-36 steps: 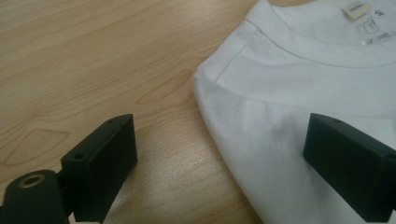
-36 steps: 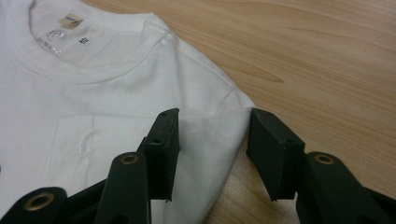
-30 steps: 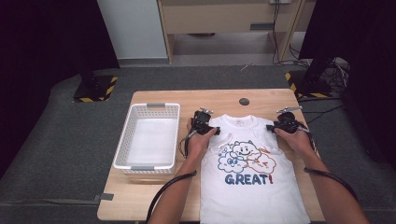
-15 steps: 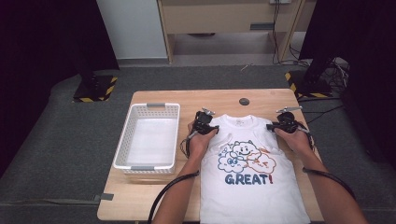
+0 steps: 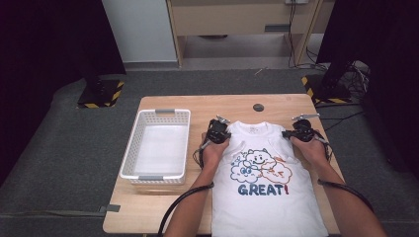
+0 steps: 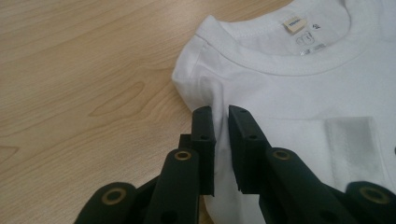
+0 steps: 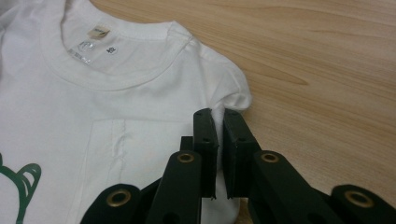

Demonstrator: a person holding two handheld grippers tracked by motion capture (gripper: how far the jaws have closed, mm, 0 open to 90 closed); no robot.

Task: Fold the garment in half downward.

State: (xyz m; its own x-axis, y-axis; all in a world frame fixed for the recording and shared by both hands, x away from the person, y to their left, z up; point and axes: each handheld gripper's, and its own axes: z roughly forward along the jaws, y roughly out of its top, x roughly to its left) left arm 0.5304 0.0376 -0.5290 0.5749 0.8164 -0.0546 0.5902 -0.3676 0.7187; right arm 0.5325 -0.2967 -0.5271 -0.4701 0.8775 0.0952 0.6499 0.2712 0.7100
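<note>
A white T-shirt [image 5: 267, 197] with a cartoon print and the word GREAT lies flat on the wooden table [image 5: 158, 207], collar toward the far edge. My left gripper [image 5: 218, 129] rests at the shirt's left shoulder. In the left gripper view its jaws [image 6: 220, 112] have just been closing and pinch a raised fold of the shoulder cloth [image 6: 280, 70]. My right gripper [image 5: 299, 130] is at the opposite shoulder. In the right gripper view it [image 7: 217, 114] is shut on a fold of the T-shirt [image 7: 116, 102] beside the short sleeve.
A white slatted basket [image 5: 160, 112] stands on the table's left half, close to my left hand. A small dark round disc [image 5: 258, 107] sits near the far edge behind the collar. Cables trail from both grippers along the forearms.
Both grippers have stayed at the shoulders; the left hand shifted slightly. Their jaws have come together onto the cloth.
</note>
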